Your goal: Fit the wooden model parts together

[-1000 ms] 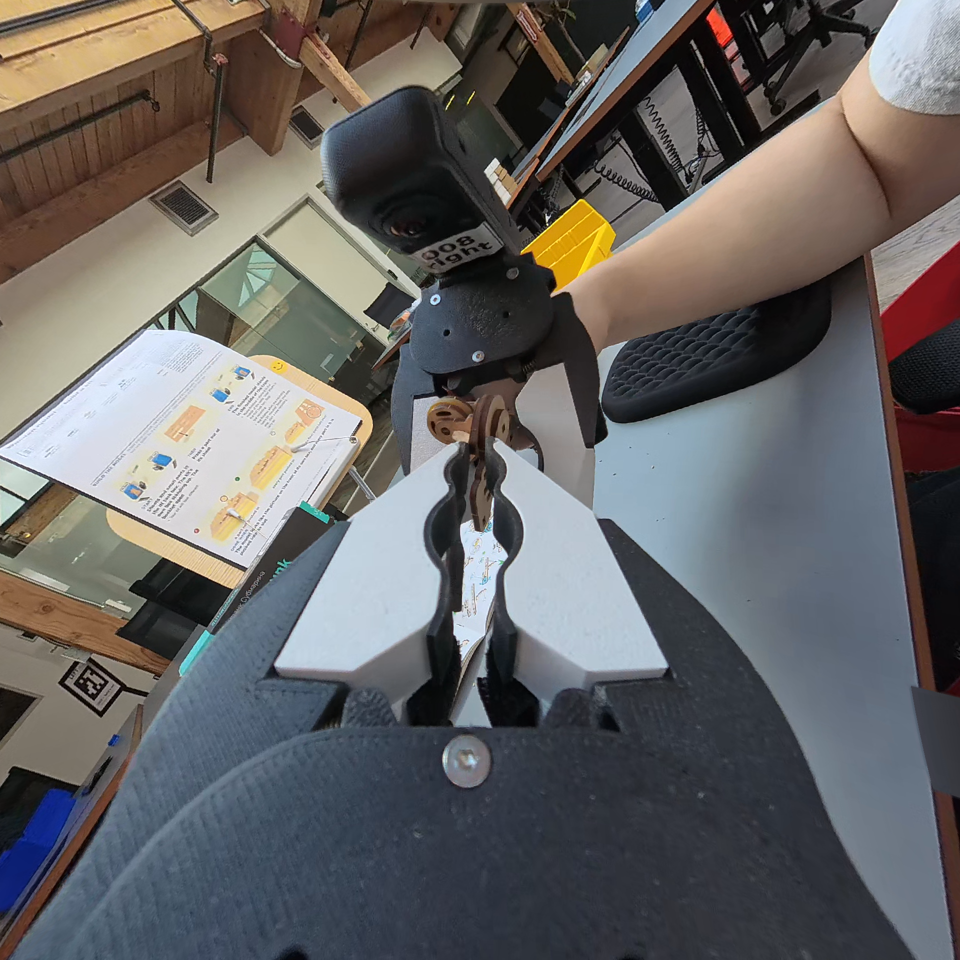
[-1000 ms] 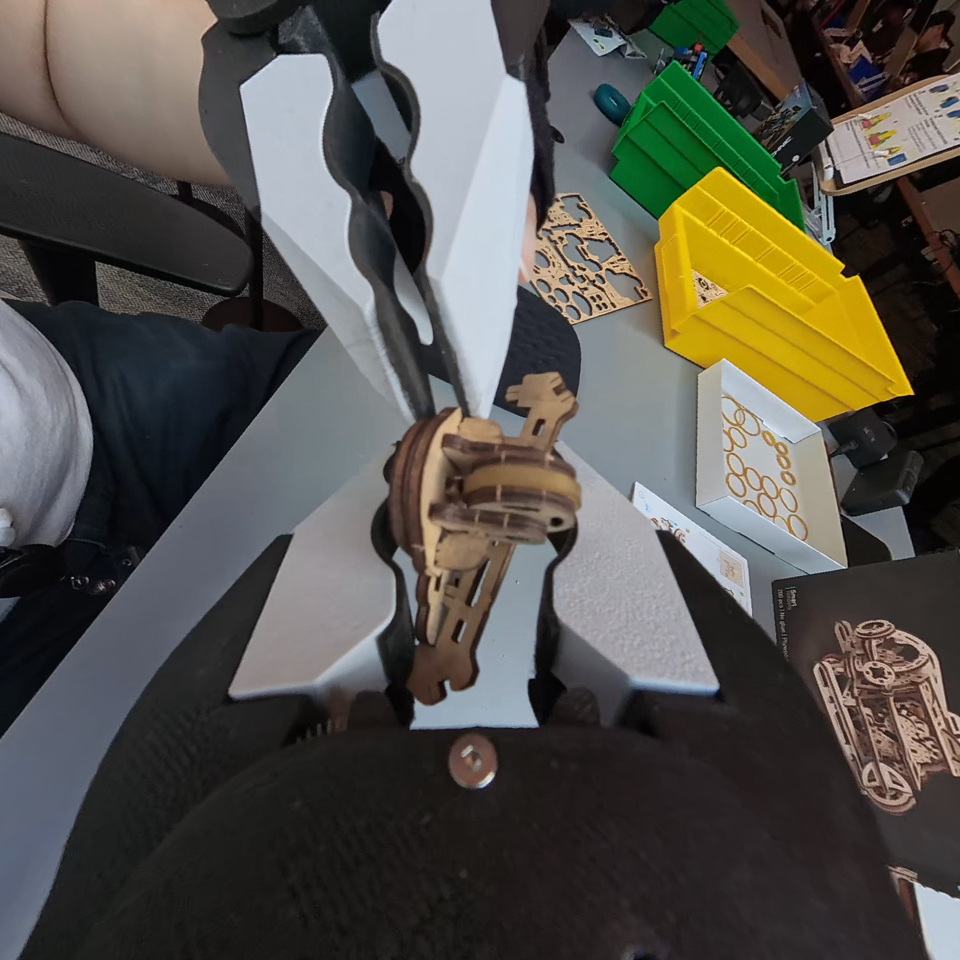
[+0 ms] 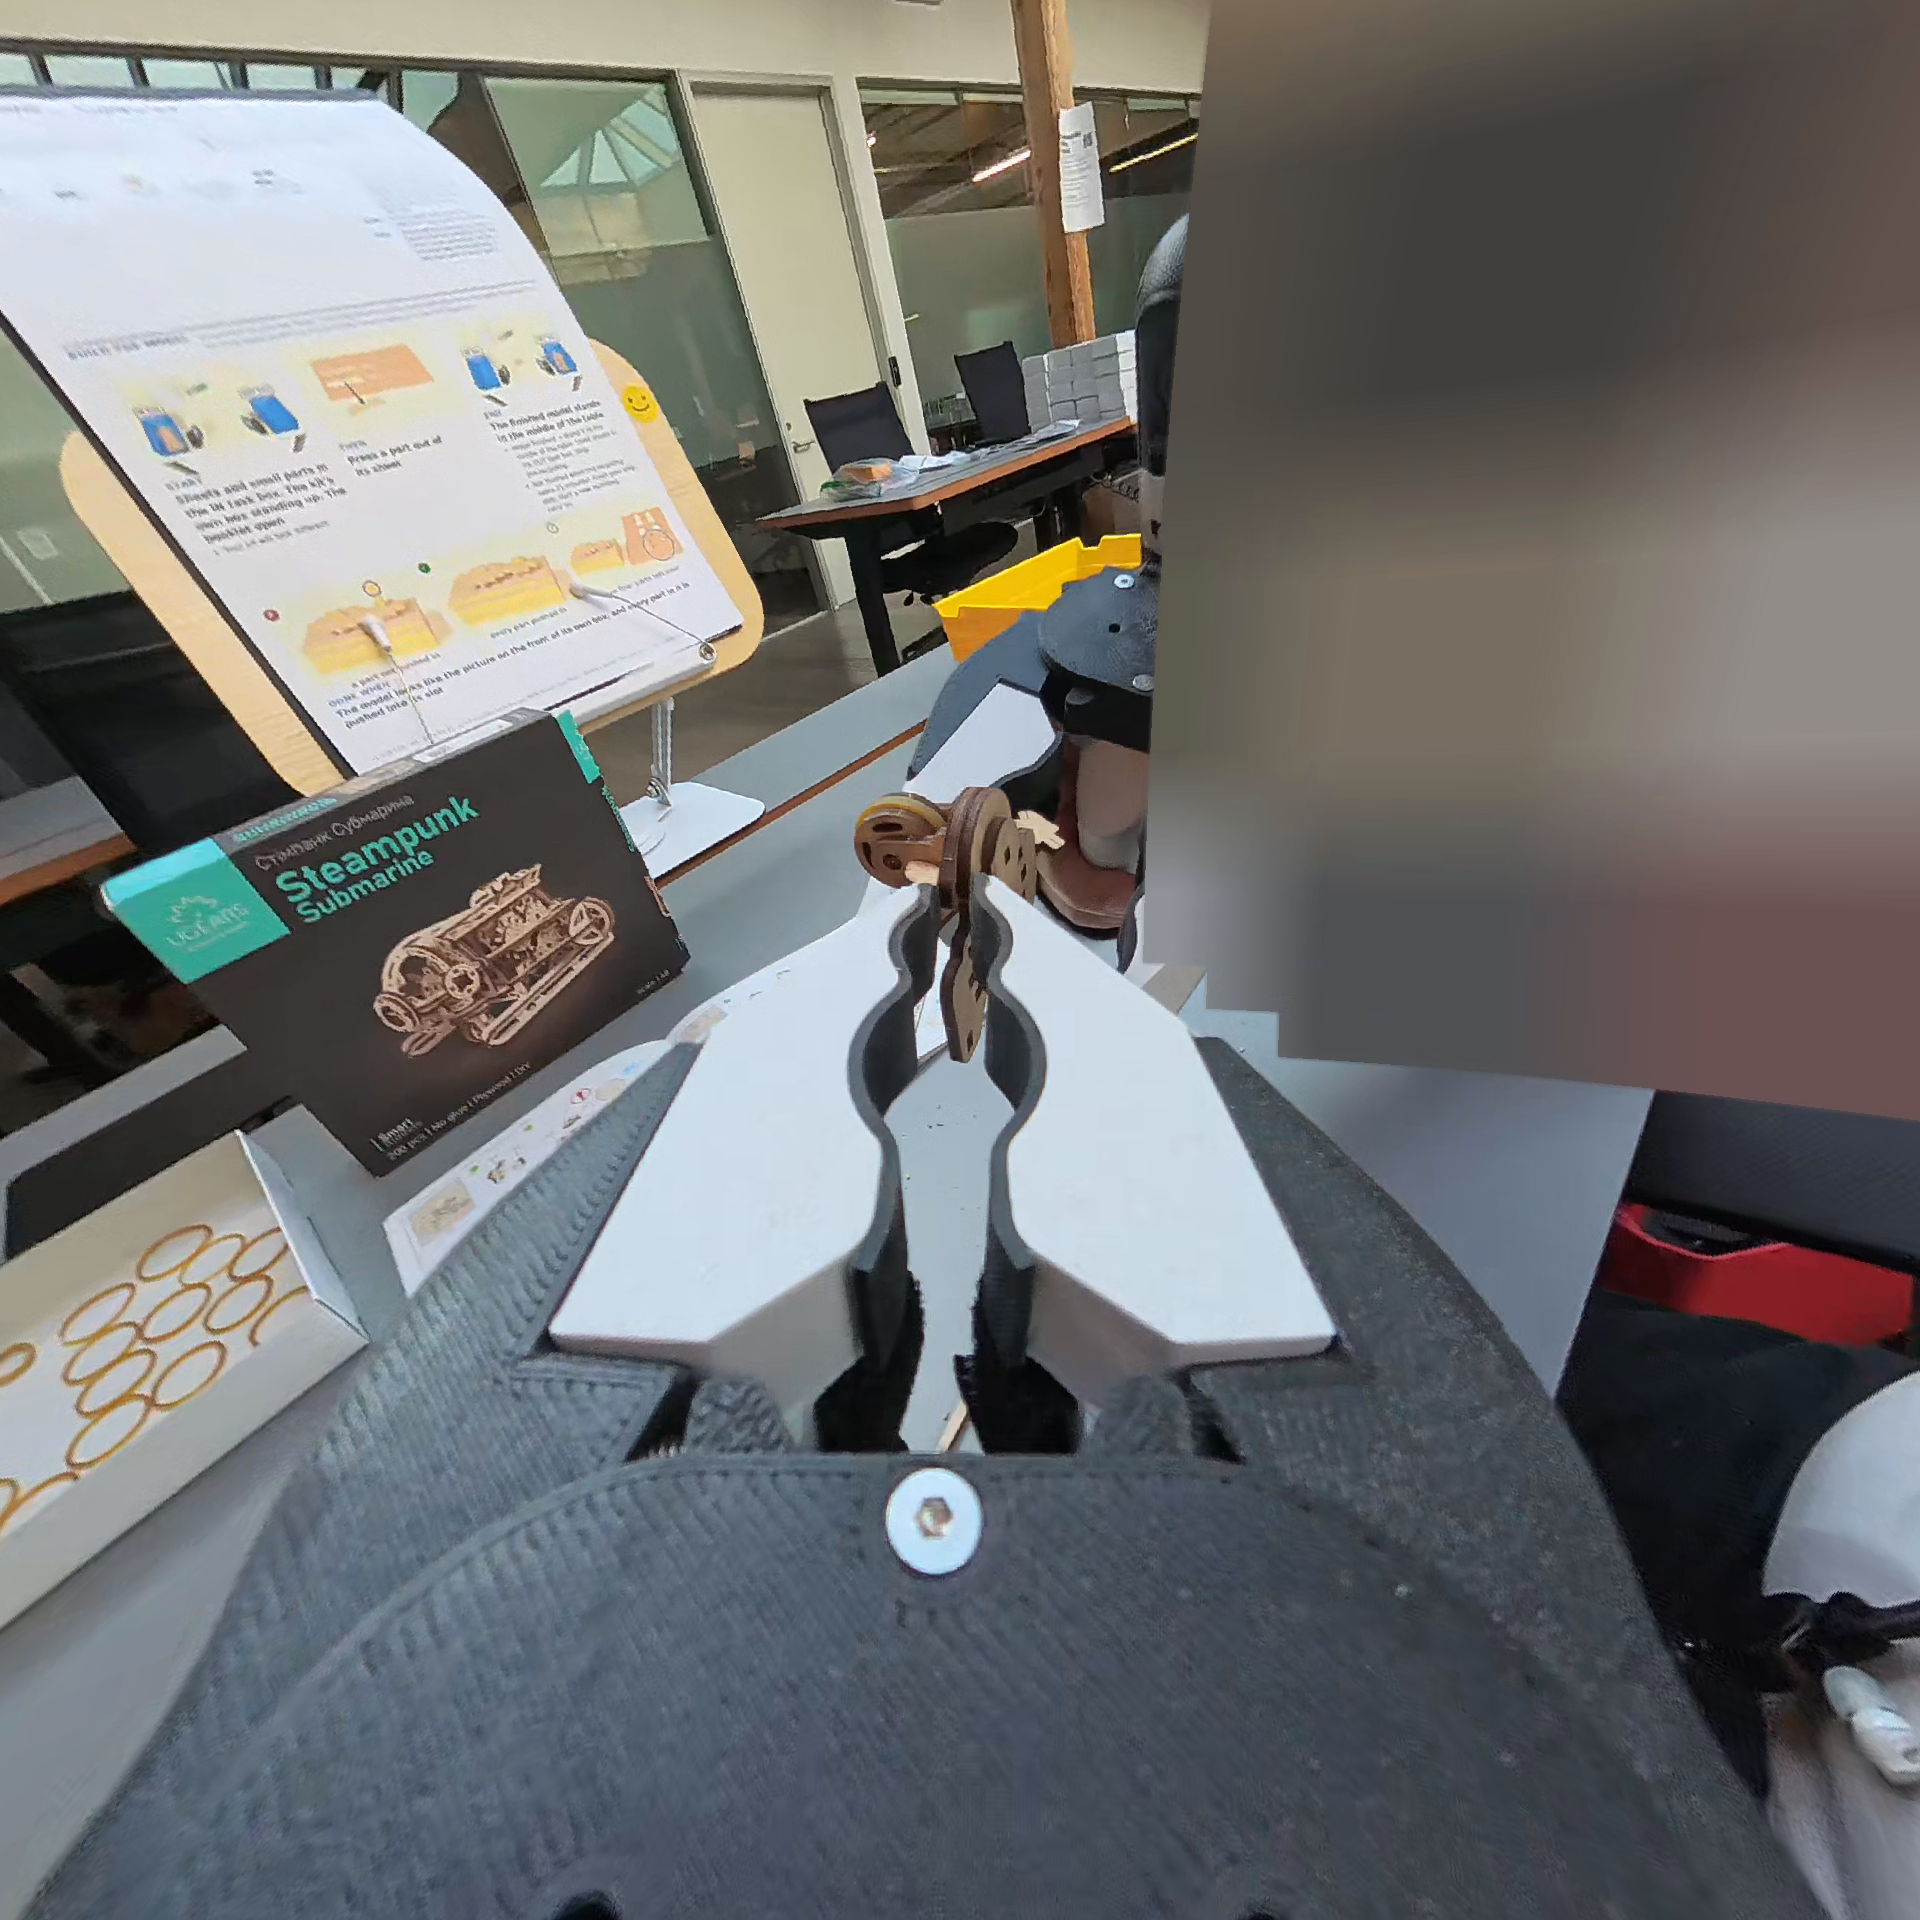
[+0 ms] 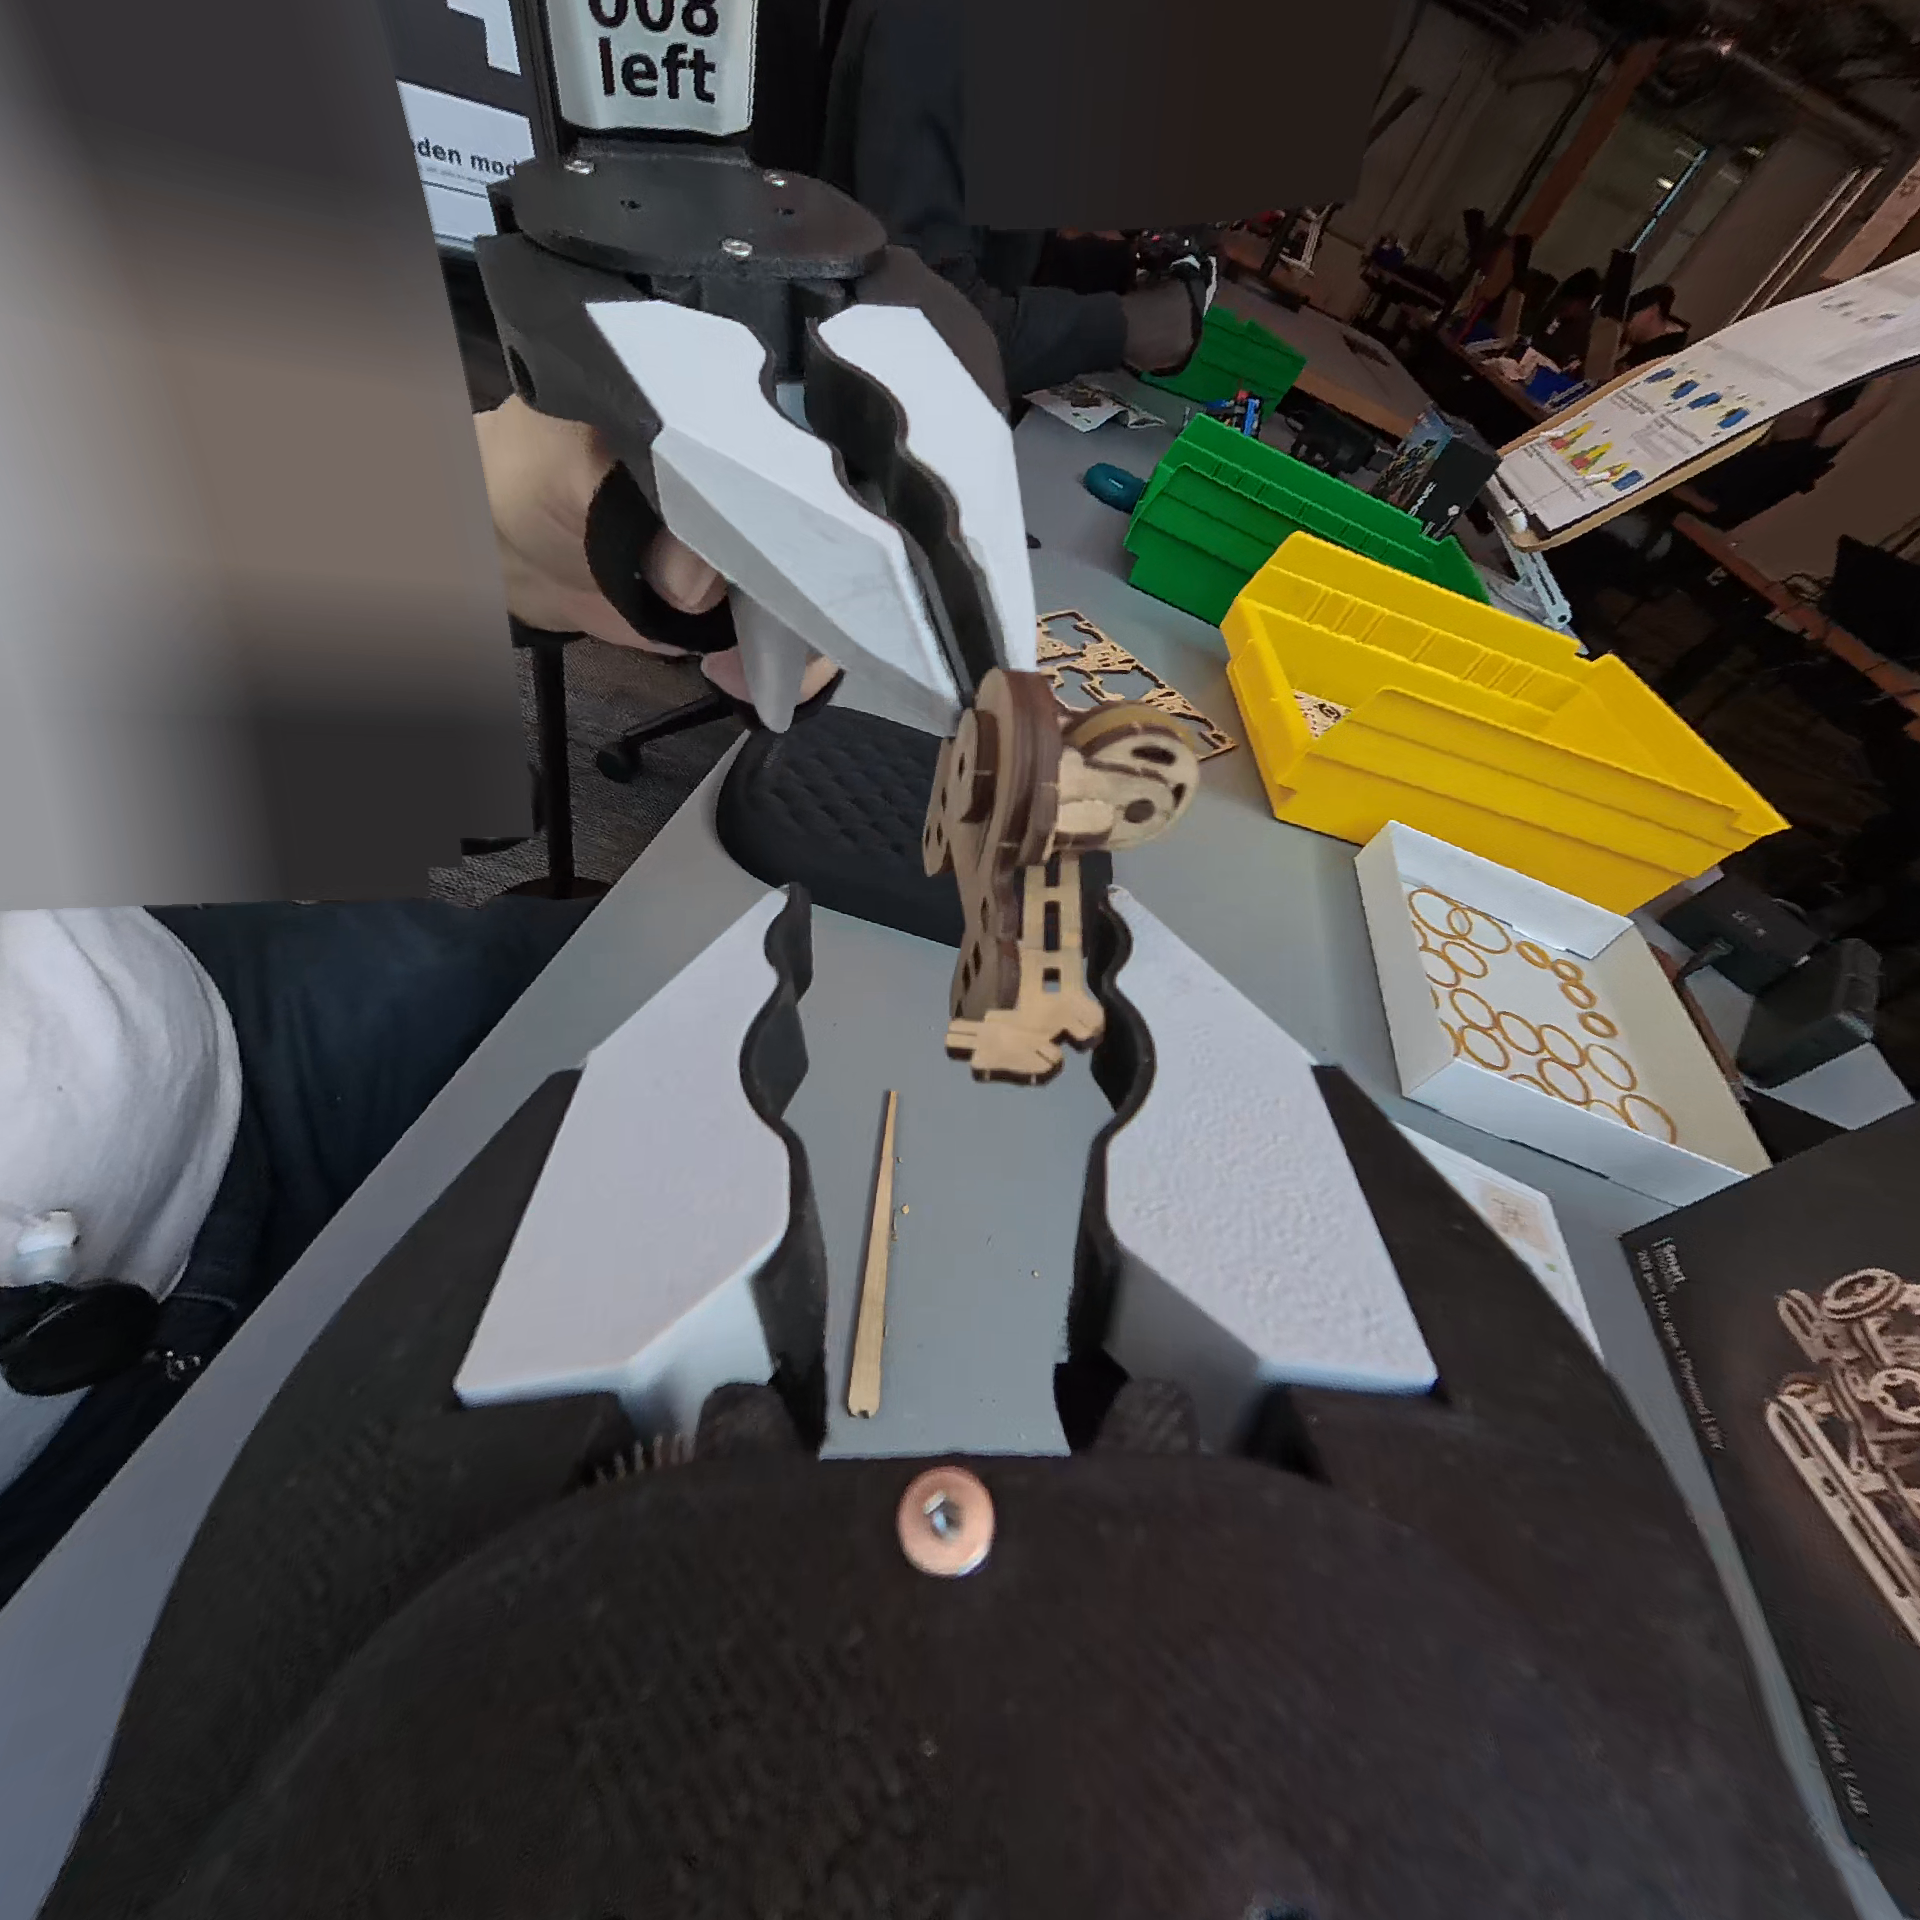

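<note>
My left gripper (image 3: 951,896) is shut on the top of a small wooden model assembly (image 3: 971,862) of stacked discs and a slotted strip. In the right wrist view the left gripper (image 4: 971,698) comes in from the upper left, and the assembly (image 4: 1023,862) hangs from its tips. My right gripper (image 4: 951,914) is open. The assembly's lower strip sits between its fingers, close to the right finger (image 4: 1195,1122); I cannot tell if they touch. A thin wooden stick (image 4: 873,1247) lies on the grey table (image 4: 935,1299) between the right fingers.
Yellow bins (image 4: 1455,727) and green bins (image 4: 1278,499) stand at the back right. A white box (image 4: 1392,862) of ring parts, a cut-out wooden sheet (image 4: 1101,655) and a black pad (image 4: 831,810) lie nearby. The kit box (image 3: 416,935) and an instruction sheet (image 3: 343,416) stand left. Spacing between my two grippers at the tips: around 4 cm.
The left gripper has tilted down from pointing at the ceiling to roughly level, carrying the assembly. The assembly has turned and no longer fills the gap between the right fingers.
</note>
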Demonstrator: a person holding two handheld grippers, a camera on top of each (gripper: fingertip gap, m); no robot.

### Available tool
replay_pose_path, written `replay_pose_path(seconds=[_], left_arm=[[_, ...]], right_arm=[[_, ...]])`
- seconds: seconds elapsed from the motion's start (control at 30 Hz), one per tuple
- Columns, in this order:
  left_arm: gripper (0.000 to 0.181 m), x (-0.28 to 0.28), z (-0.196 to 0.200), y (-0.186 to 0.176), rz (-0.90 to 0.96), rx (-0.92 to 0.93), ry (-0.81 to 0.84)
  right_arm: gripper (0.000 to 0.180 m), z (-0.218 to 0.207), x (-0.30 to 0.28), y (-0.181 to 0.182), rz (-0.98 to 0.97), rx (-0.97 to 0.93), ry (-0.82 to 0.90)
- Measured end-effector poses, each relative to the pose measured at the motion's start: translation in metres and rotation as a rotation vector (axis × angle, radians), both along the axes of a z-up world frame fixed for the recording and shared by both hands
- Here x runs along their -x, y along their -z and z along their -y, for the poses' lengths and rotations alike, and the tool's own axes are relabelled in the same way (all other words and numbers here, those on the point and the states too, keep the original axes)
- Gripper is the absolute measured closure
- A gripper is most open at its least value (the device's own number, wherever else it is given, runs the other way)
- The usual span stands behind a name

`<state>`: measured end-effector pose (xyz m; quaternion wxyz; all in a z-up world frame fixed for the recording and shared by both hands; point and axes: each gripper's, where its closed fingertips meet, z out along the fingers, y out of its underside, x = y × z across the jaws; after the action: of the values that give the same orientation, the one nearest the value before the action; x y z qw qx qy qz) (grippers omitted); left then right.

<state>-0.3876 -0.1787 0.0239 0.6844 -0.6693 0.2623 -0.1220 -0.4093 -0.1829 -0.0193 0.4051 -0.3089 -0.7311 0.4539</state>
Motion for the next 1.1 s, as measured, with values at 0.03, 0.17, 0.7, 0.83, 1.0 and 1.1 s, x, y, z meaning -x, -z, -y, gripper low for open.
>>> replay_pose_path(seconds=[0.03,0.17,0.7,0.83,1.0,1.1], left_arm=[[0.177,0.001,-0.001,-0.001,0.041,0.020,0.004],[0.177,0.004,-0.002,-0.002,0.189,0.100,0.043],[0.177,0.011,-0.008,0.004,0.343,0.208,0.079],[0.177,0.011,-0.007,0.004,0.354,0.215,0.080],[0.178,0.012,-0.008,0.003,0.375,0.229,0.074],[0.178,0.013,-0.009,0.003,0.386,0.232,0.077]], right_arm=[[0.128,0.000,0.000,0.000,0.010,0.031,-0.007],[0.139,-0.001,-0.001,-0.001,0.038,0.131,-0.023],[0.177,0.002,-0.005,-0.004,0.118,0.364,-0.102],[0.177,0.002,-0.005,-0.005,0.125,0.420,-0.122],[0.176,0.002,-0.006,-0.006,0.102,0.425,-0.134],[0.160,-0.001,-0.005,-0.005,0.095,0.412,-0.123]])
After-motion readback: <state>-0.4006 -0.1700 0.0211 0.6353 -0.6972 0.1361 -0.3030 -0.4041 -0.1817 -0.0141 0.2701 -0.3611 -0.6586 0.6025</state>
